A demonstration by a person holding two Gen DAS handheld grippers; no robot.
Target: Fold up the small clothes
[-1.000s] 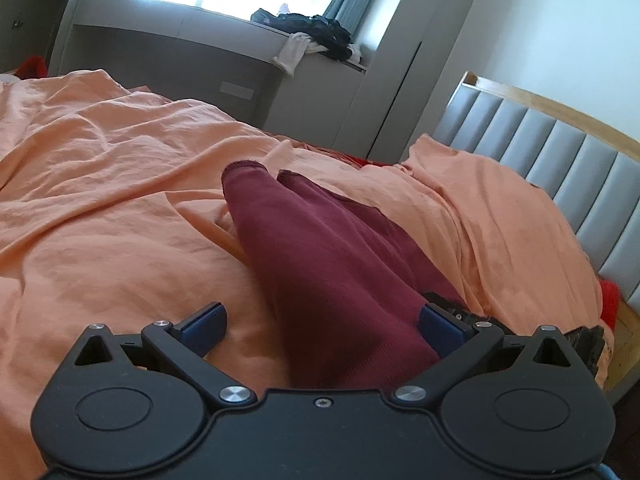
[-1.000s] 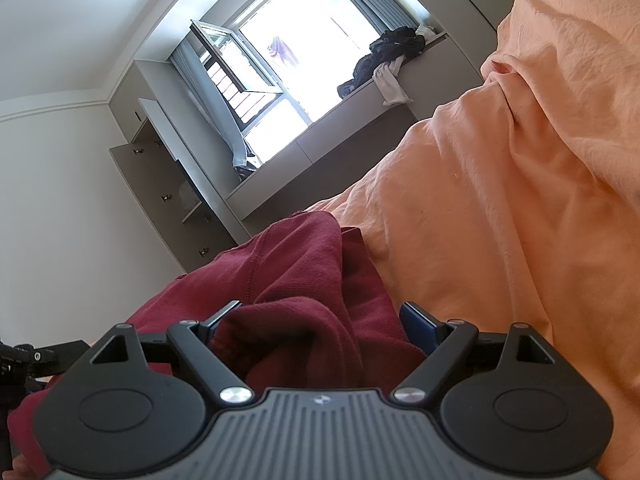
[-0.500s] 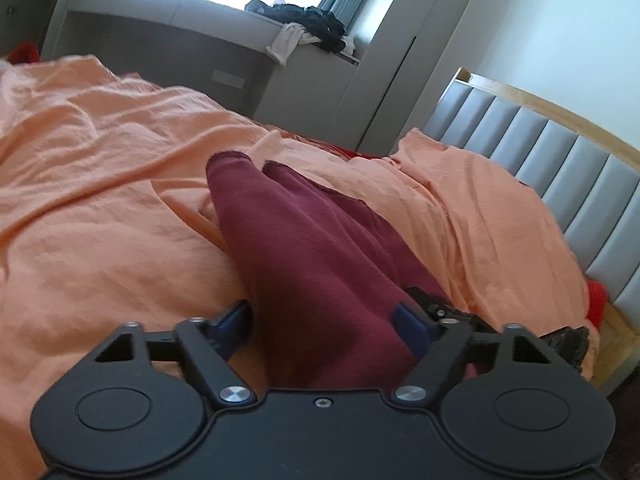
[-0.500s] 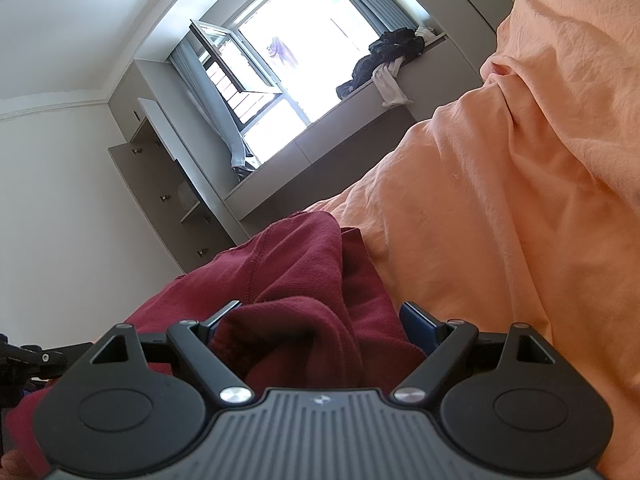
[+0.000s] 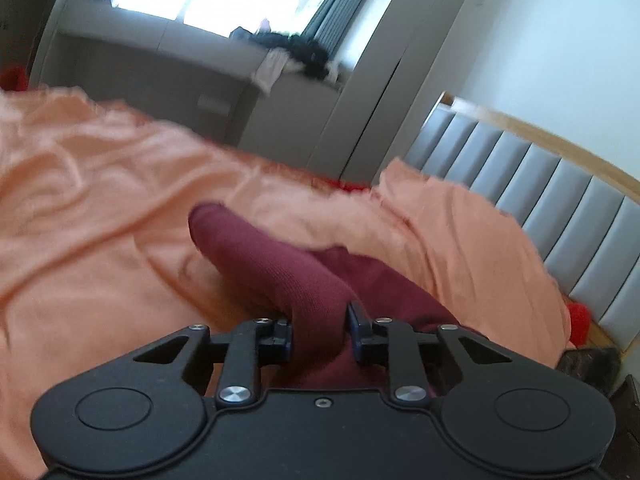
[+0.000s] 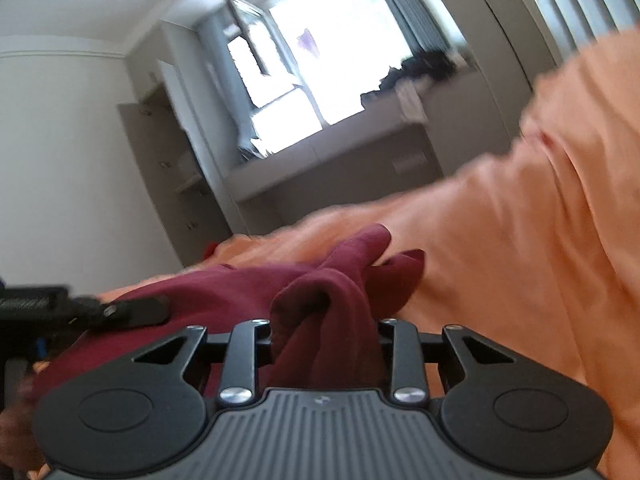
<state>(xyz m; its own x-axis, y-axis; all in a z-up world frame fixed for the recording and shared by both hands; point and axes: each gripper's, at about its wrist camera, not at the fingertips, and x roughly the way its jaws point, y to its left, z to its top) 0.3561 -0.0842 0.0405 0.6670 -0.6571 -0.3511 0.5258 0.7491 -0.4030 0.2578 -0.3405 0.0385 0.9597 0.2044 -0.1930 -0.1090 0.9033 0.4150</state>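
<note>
left wrist view: left claw (image 5: 319, 330) clamped on maroon garment (image 5: 280, 264), lying stretched across orange bedsheet (image 5: 80, 200). right wrist view: right claw (image 6: 324, 340) clamped on bunched maroon garment (image 6: 332, 300), atop orange bedsheet (image 6: 520, 240); frame blurred.

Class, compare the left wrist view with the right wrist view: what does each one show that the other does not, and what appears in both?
Only the left wrist view shows the grey padded headboard and the left gripper shut on the maroon garment. Only the right wrist view shows the open window pane, the open cabinet and the right gripper shut on bunched maroon cloth. Both show the garment, the orange bedsheet, the bright window and dark clothes on the ledge.
</note>
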